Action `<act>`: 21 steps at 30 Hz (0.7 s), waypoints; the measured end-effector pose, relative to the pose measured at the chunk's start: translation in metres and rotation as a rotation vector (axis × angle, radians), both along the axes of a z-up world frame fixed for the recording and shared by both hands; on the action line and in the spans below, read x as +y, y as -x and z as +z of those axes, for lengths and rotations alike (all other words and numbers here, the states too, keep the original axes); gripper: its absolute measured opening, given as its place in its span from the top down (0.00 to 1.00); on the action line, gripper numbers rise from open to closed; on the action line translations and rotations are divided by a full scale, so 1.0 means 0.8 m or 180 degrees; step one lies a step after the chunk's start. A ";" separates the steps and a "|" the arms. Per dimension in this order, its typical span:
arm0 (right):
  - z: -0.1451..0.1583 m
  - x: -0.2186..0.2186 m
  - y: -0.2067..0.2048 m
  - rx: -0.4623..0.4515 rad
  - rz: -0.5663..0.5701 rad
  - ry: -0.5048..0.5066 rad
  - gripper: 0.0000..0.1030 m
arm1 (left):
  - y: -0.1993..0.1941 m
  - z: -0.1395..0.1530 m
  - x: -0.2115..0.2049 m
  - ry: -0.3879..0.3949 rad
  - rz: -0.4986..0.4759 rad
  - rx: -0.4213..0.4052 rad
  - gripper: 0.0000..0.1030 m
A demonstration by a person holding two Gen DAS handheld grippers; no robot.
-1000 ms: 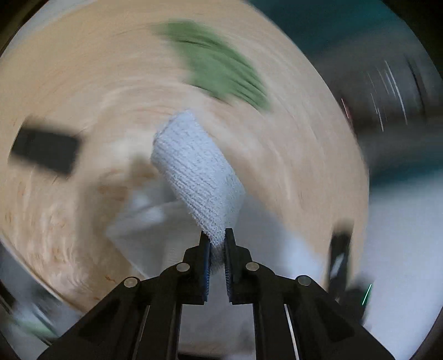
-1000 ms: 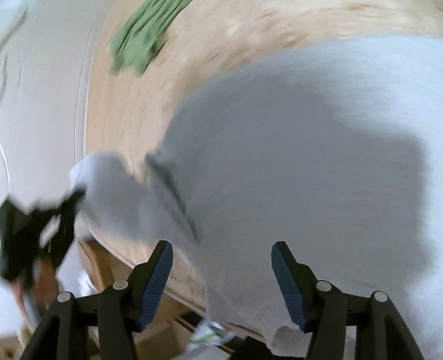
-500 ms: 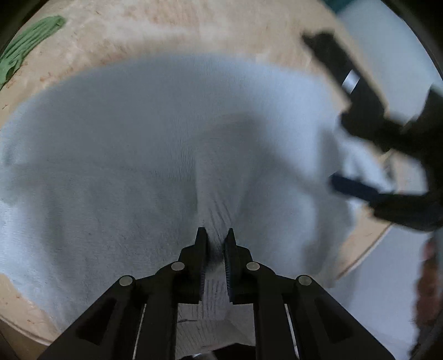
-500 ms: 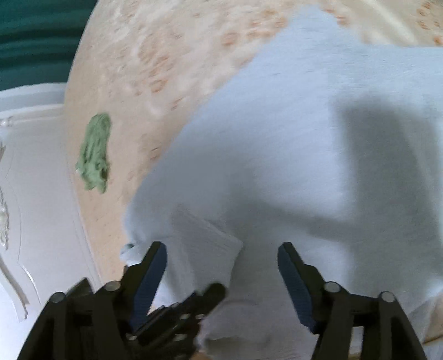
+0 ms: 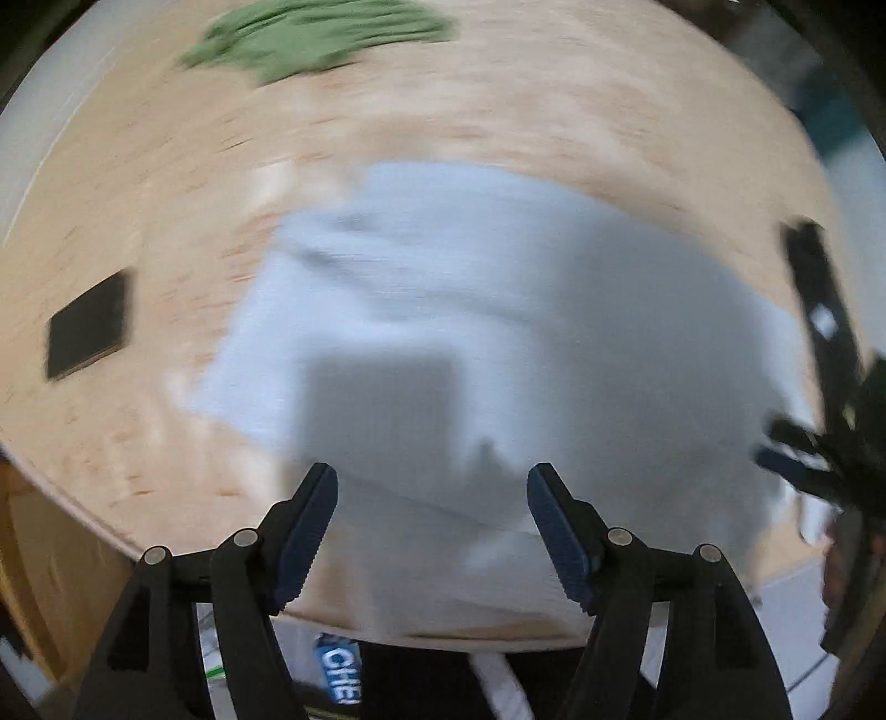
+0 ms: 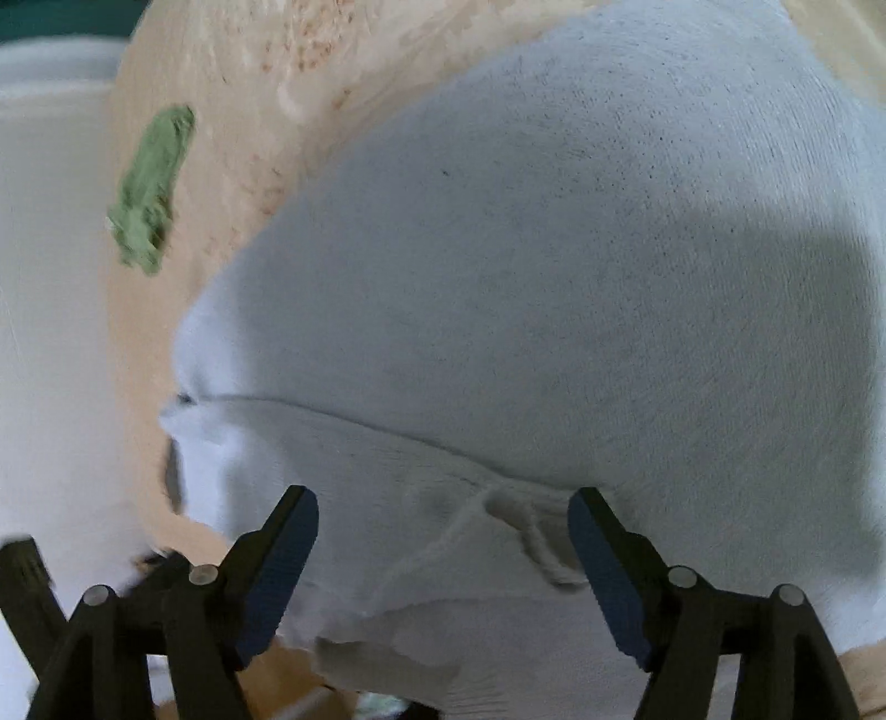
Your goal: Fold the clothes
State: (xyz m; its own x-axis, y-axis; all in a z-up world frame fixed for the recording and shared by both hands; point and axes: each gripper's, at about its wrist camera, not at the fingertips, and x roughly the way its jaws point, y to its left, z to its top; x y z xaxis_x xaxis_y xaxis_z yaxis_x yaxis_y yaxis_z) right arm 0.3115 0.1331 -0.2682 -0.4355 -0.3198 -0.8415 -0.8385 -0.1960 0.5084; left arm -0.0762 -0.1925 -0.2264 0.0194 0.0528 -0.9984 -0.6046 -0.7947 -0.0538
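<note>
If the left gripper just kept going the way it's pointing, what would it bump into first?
Most likely the pale grey garment spread on the round wooden table. The left gripper, jaws just opened and empty, points down at its near edge; the blur leaves the exact spot unclear.

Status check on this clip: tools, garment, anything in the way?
Left tool jaws just opened, empty. Right tool open, empty. Pale blue garment flat on table. Green cloth lies apart.

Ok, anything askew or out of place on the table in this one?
The pale blue garment lies spread but not squared: its near edge hangs over the round table rim, with a bunched fold by the hem. A crumpled green cloth sits apart at the far side. Nothing spilled or damaged.
</note>
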 end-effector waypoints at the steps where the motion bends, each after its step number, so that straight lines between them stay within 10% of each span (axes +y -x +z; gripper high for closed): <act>1: -0.001 -0.002 0.004 -0.0064 0.0143 -0.0055 0.25 | 0.016 -0.007 -0.008 0.0054 0.0082 0.0004 0.29; 8: 0.000 -0.017 0.023 0.0006 0.0612 -0.0152 0.25 | 0.045 -0.042 0.005 0.0002 0.0207 -0.0133 0.29; 16: 0.007 -0.086 0.024 -0.0063 0.1464 0.0081 0.26 | 0.019 -0.044 0.080 -0.0022 -0.0342 -0.0174 0.29; 21: -0.016 -0.093 -0.043 -0.0359 0.1014 0.0482 0.26 | 0.015 -0.040 0.087 0.0095 -0.0508 -0.0128 0.29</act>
State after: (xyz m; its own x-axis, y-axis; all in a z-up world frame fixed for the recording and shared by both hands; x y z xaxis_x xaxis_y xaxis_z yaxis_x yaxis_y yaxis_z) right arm 0.3460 0.0589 -0.2808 -0.2012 -0.5491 -0.8112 -0.8000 -0.3858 0.4596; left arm -0.0883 -0.1230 -0.2588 0.0652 0.0161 -0.9977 -0.7211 -0.6904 -0.0583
